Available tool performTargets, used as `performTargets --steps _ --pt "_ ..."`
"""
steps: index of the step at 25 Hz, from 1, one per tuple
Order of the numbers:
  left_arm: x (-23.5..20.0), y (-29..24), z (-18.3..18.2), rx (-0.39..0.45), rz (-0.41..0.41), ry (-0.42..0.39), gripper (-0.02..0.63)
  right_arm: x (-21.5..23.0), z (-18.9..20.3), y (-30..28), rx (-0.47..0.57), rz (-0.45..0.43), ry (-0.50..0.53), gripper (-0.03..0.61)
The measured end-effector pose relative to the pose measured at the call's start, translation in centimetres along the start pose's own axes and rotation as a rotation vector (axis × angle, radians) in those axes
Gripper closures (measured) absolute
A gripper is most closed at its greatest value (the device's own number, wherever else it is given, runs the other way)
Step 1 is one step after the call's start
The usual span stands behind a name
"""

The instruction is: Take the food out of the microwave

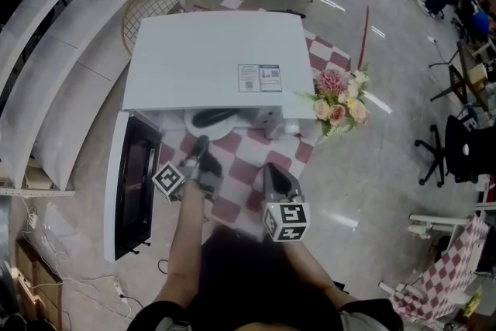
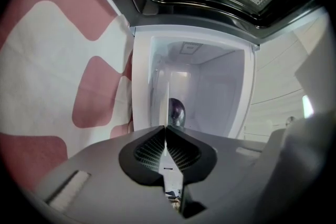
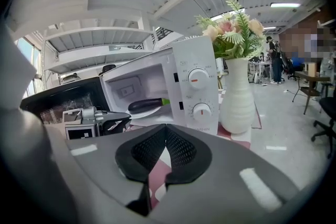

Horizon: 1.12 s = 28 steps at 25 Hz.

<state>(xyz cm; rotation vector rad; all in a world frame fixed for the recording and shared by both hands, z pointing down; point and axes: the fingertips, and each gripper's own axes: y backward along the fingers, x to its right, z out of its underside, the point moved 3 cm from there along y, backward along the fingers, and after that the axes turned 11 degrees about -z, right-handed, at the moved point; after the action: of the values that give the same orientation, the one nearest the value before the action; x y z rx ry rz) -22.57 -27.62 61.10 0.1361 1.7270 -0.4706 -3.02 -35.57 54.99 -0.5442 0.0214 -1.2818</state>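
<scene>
The white microwave (image 1: 217, 62) stands with its door (image 1: 136, 182) swung open to the left. A dark eggplant (image 1: 215, 117) lies on a white plate (image 1: 194, 122) at the mouth of the cavity. My left gripper (image 1: 201, 145) reaches in level and is shut on the plate's near rim (image 2: 166, 93), which shows edge-on between its pads. The eggplant (image 2: 177, 110) is just beyond them. My right gripper (image 1: 269, 168) hovers lower right of the opening, shut and empty. The right gripper view shows the eggplant (image 3: 147, 105), the microwave front (image 3: 195, 89) and the left gripper (image 3: 125, 120).
A red and white checked cloth (image 1: 242, 159) covers the table. A white vase of flowers (image 1: 339, 101) stands right of the microwave, close to its control panel (image 3: 237, 97). Office chairs (image 1: 446, 151) stand on the floor to the right.
</scene>
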Motion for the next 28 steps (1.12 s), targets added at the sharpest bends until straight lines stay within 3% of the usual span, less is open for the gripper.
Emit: performTargets --steps 28 --pt "1.0 5.4 2.6 -0.101 0.008 -0.018 0.595 -3.5 0.8 4.5 0.062 0.092 -0.016 0.578"
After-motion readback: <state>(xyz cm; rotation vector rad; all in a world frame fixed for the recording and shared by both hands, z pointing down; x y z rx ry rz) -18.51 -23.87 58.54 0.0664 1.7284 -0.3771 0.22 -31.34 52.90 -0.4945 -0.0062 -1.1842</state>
